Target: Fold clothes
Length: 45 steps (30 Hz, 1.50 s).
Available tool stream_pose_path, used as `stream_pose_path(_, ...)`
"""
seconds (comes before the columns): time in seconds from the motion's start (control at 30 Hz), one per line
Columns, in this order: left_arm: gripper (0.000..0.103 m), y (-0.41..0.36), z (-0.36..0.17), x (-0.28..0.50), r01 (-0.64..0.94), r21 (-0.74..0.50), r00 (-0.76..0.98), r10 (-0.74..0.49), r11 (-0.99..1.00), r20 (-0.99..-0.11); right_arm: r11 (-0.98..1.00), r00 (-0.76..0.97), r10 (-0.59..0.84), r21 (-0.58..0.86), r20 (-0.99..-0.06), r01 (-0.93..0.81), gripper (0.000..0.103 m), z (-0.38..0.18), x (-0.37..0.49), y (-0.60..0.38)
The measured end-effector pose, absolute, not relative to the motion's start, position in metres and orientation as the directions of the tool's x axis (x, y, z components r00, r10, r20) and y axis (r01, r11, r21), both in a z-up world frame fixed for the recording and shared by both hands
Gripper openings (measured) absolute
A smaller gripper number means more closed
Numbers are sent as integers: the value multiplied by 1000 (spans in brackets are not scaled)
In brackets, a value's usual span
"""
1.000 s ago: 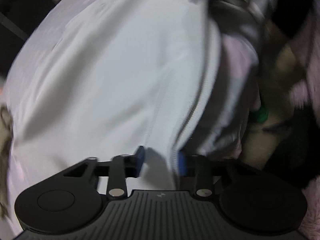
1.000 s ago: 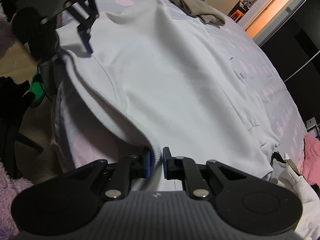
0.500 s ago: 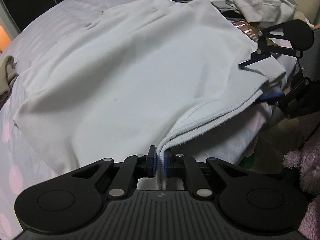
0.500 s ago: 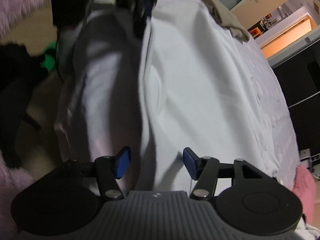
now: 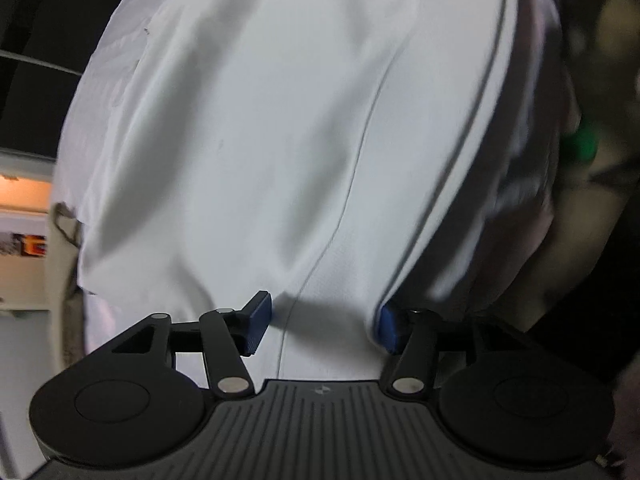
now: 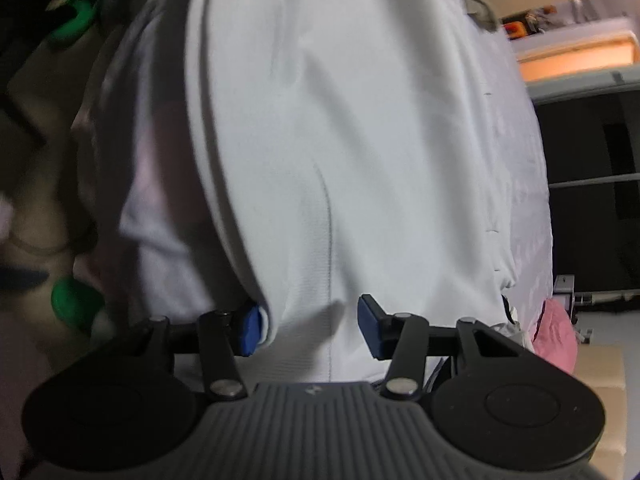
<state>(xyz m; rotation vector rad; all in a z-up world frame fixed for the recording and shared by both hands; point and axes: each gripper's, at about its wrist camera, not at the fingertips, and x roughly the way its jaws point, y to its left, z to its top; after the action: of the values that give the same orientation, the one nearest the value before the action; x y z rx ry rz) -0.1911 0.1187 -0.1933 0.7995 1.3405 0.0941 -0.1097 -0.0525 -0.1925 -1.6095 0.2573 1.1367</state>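
Note:
A white garment (image 5: 260, 140) lies spread over the bed and its ribbed hem hangs at the bed's side. My left gripper (image 5: 324, 324) hovers right over that hem. Its jaws are opening, with the cloth lying between the blue pads (image 5: 258, 318) and neither pad pressing it. In the right wrist view the same garment (image 6: 340, 140) fills the frame. My right gripper (image 6: 310, 328) also straddles the hem. Its jaws are closing slightly, but a wide gap remains and the hem's edge only lies against the left pad (image 6: 250, 330).
The pale bedsheet (image 6: 532, 200) shows beyond the garment. A pink cloth (image 6: 556, 336) lies at the far right. A green object (image 6: 74, 304) sits on the floor beside the bed. A tan garment (image 5: 66, 240) lies at the garment's far end, near a lit doorway (image 6: 576, 52).
The left gripper pinched the hem half a second ago and has now let go with its jaws spread. The right gripper let go earlier and has narrowed a little. Both swung along the hem.

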Motion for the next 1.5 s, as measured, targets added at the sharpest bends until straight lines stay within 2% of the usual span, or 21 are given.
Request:
stream_pose_path(0.1, 59, 124, -196, -192, 358, 586, 234, 538, 727, -810, -384, 517, 377, -638, -769, -668, 52, -190, -108, -57)
stream_pose_path(0.17, 57, 127, -194, -190, 337, 590, 233, 542, 734, -807, -397, 522, 368, -638, -769, -660, 52, -190, -108, -60)
stream_pose_path(0.2, 48, 128, -192, -190, 328, 586, 237, 536, 741, -810, -407, 524, 361, -636, -772, -656, 52, -191, -108, -62)
stream_pose_path(0.23, 43, 129, -188, -190, 316, 572, 243, 518, 757, -820, -415, 523, 362, -636, -772, -651, 49, -190, -109, -63)
stream_pose_path(0.27, 35, 132, -181, -191, 299, 562, 249, 506, 771, -826, -420, 516, 364, -631, -775, -652, 43, -189, -112, -60)
stream_pose_path(0.3, 26, 135, -175, -190, 270, 554, 261, 495, 787, -829, -420, 503, 363, -620, -784, -663, 24, -186, -112, -60)
stream_pose_path(0.37, 13, 141, -162, -188, 209, 534, 285, 472, 819, -834, -402, 504, 380, -629, -776, -665, 19, -178, -111, -61)
stream_pose_path(0.4, 11, 144, -153, -187, 161, 517, 304, 456, 841, -837, -388, 510, 392, -640, -766, -663, 17, -175, -110, -63)
stream_pose_path(0.67, 8, 182, -63, -196, -164, 308, 501, 348, 937, -792, -113, 556, 498, -686, -665, -719, 11, -104, -85, -65)
stream_pose_path(0.77, 8, 186, -28, -208, -221, 224, 568, 312, 949, -761, -35, 570, 528, -687, -629, -726, 8, -70, -83, -75)
stream_pose_path(0.87, 8, 183, 3, -218, -231, 207, 621, 308, 951, -721, 23, 585, 553, -691, -594, -723, 5, -37, -89, -90)
stream_pose_path(1.0, 8, 166, 27, -229, -213, 246, 647, 326, 945, -690, 70, 597, 577, -695, -557, -716, 5, 0, -106, -109)
stream_pose_path(1.2, 8, 151, 46, -232, -152, 328, 640, 346, 932, -686, 81, 624, 582, -726, -521, -682, 5, 25, -133, -123)
stream_pose_path(1.37, 8, 162, 45, -200, -73, 462, 637, 398, 884, -660, 51, 638, 582, -760, -505, -648, 5, 32, -117, -108)
stream_pose_path(1.5, 8, 187, 45, -152, -37, 525, 630, 428, 850, -648, 55, 656, 580, -781, -483, -623, 5, 37, -83, -78)
